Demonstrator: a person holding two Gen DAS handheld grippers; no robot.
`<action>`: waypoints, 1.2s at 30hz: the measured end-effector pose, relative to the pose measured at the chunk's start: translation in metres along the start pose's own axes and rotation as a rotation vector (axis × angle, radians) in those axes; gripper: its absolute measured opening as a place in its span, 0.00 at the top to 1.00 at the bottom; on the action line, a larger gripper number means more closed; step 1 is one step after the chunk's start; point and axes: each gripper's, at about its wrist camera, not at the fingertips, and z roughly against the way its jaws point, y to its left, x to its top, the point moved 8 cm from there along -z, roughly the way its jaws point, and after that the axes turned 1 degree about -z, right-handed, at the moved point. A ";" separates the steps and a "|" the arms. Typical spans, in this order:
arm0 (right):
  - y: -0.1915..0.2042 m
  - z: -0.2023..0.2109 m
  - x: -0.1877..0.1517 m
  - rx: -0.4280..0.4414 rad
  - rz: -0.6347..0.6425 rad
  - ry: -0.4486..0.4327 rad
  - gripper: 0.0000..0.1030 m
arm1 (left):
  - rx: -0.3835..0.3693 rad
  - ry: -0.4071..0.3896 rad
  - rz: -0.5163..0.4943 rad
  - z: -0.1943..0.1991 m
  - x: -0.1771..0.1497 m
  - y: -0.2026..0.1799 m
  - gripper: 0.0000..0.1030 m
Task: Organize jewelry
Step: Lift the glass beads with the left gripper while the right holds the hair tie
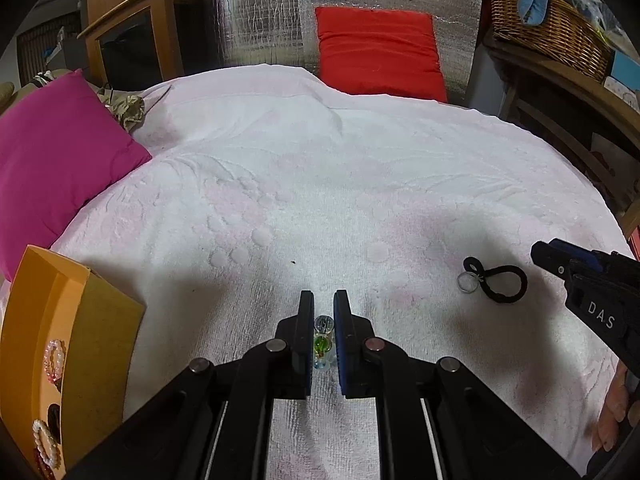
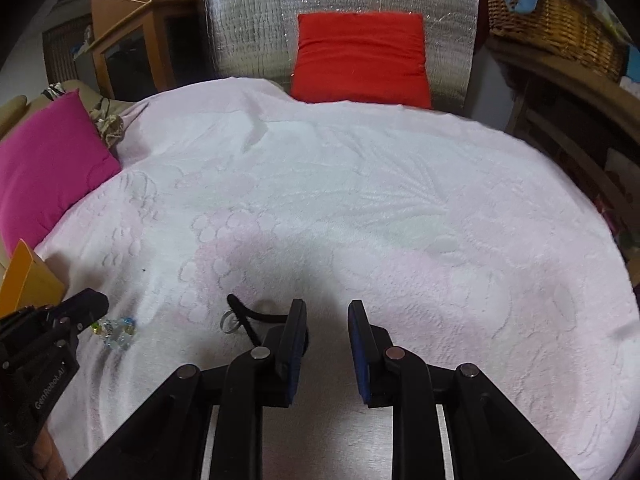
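A glass bead bracelet [image 1: 322, 345] with clear, green and blue beads lies on the white towel [image 1: 320, 184], between my left gripper's [image 1: 324, 300] narrowly parted fingers. It also shows in the right wrist view [image 2: 116, 332] beside the left gripper [image 2: 86, 308]. A black cord with a silver ring [image 1: 493, 280] lies to the right; in the right wrist view the cord [image 2: 244, 318] sits just left of my open, empty right gripper [image 2: 327, 308], partly hidden by its left finger. The right gripper [image 1: 560, 262] enters the left wrist view at far right.
An orange box [image 1: 68, 344] holding pearl and pink bead bracelets [image 1: 48, 400] stands at the left edge. A magenta cushion [image 1: 56, 168] lies left, a red cushion [image 1: 380, 52] at the back. A wicker basket [image 1: 548, 24] sits on wooden shelves to the right.
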 end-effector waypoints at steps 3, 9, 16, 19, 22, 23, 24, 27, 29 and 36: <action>-0.001 0.006 0.003 -0.018 0.012 -0.031 0.76 | 0.001 -0.002 -0.001 0.000 0.000 -0.001 0.91; 0.002 0.011 0.007 -0.023 0.030 -0.053 0.76 | 0.001 0.001 0.002 -0.001 0.000 -0.001 0.91; 0.006 0.015 0.008 -0.021 0.040 -0.063 0.76 | 0.002 0.001 0.003 -0.002 0.000 0.000 0.91; 0.005 0.014 0.007 -0.018 0.036 -0.061 0.76 | 0.002 0.003 0.004 -0.002 0.000 0.000 0.91; 0.005 0.013 0.006 -0.019 0.035 -0.060 0.76 | 0.005 0.003 0.006 -0.002 0.000 0.000 0.91; 0.005 0.013 0.006 -0.019 0.036 -0.059 0.76 | 0.005 0.003 0.007 -0.002 0.000 0.001 0.91; 0.005 0.012 0.006 -0.020 0.038 -0.056 0.76 | 0.004 0.005 0.007 -0.002 0.000 0.000 0.91; 0.005 0.009 0.004 -0.005 0.031 -0.044 0.76 | 0.007 0.009 0.009 -0.002 0.000 0.001 0.91; 0.002 0.006 0.003 0.047 0.000 -0.021 0.76 | 0.006 0.011 0.015 -0.002 0.000 0.003 0.91; -0.020 -0.016 -0.006 0.335 -0.244 0.125 0.76 | 0.007 0.023 0.039 -0.004 0.000 0.010 0.91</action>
